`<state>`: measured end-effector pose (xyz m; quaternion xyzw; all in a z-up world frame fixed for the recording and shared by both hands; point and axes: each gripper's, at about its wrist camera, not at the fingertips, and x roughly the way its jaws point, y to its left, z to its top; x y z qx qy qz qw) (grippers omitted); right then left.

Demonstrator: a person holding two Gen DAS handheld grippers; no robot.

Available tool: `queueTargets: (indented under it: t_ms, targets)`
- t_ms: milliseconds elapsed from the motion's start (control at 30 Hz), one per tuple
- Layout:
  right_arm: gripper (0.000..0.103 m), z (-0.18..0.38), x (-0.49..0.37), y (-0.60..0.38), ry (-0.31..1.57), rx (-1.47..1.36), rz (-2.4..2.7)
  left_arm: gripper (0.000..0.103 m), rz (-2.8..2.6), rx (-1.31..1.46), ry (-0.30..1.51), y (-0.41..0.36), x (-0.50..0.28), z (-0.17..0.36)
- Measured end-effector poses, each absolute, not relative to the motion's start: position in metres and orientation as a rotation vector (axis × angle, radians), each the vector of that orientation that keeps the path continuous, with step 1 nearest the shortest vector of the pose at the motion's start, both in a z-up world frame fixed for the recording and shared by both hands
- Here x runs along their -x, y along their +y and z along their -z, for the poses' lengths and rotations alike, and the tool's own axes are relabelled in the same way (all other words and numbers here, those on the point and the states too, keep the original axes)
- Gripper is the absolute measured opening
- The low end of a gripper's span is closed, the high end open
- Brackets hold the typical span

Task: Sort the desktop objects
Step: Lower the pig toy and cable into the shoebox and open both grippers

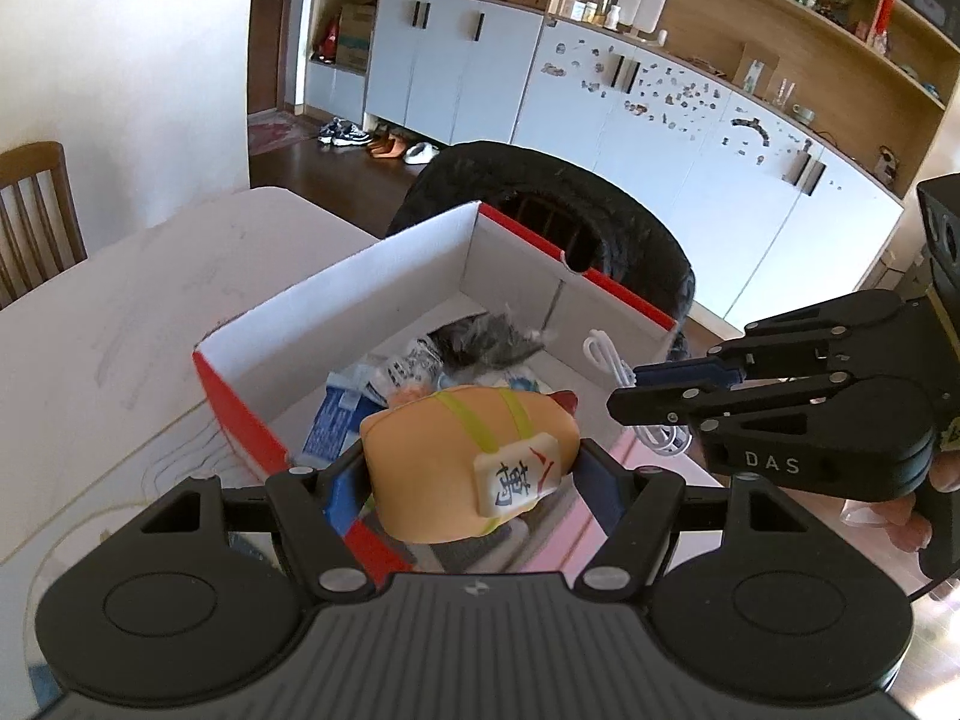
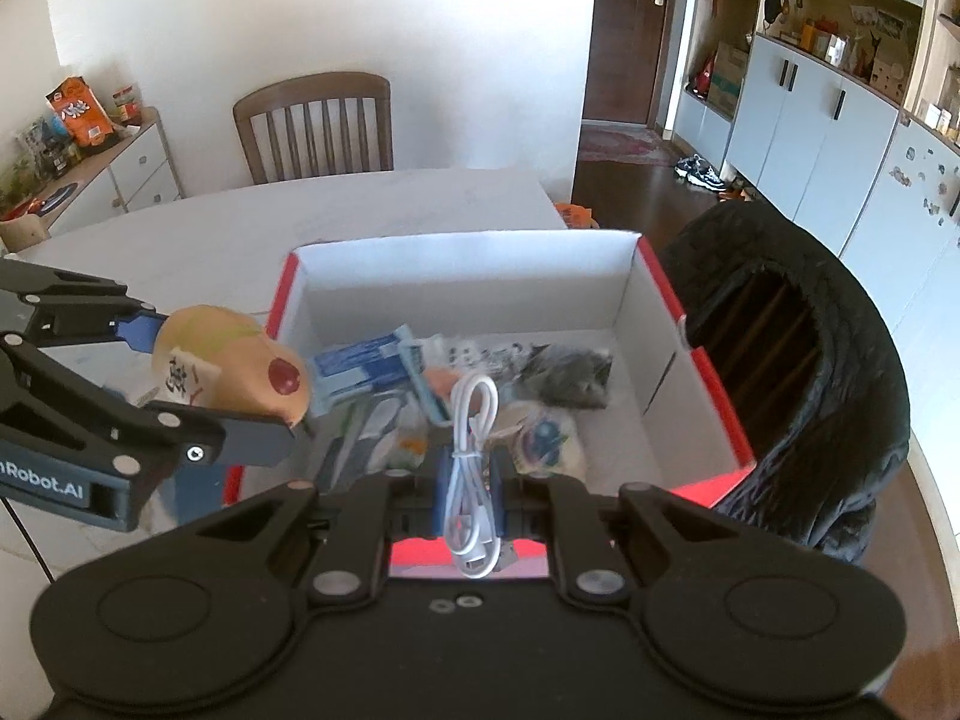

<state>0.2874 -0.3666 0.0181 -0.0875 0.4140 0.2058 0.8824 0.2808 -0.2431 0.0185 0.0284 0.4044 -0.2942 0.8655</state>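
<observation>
From the left wrist camera, we see our left gripper (image 1: 474,474) clamped on an orange plush toy (image 1: 468,456), its two blue-padded fingers pressing the toy's sides. The toy carries yellow stripes and a small mahjong-tile tag with a character on it. It hangs over the near left corner of an open red box (image 1: 240,414) with white inner walls, which stands on the pale table (image 1: 120,312). Inside the box, beyond the toy, lie blue and printed packets (image 1: 342,414) and a dark grey bundle (image 1: 486,336). At the right, our right gripper (image 1: 654,396) reaches in over the box's right side, pinching a coiled white cable (image 1: 606,354) whose loops show above and below its fingers. A black garment draped over a chair (image 1: 630,228) stands just past the far side of the box.

From the right wrist camera, we see our right gripper (image 2: 471,480) closed on the white cable (image 2: 474,456), which stands upright between the fingers, its loop at the far end and its plugs nearest the camera. It is held above the near edge of the red box (image 2: 708,360). At the left, our left gripper (image 2: 198,384) holds the plush toy (image 2: 240,366), a red spot on its end, at the box's left wall. In the box, the packets (image 2: 360,366) lie at the left and the grey bundle (image 2: 570,378) at the right. A wooden chair (image 2: 315,126) stands at the table's far side.
</observation>
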Motion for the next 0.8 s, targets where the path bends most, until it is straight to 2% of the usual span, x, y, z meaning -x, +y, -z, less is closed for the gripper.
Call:
queueTargets:
  t_ms: [800]
  targets:
    - [0.013, 0.028, -0.354, -0.37, 0.931, 0.185, -0.469, 0.071, 0.53, -0.143, 0.963, -0.284, -0.378, 0.043]
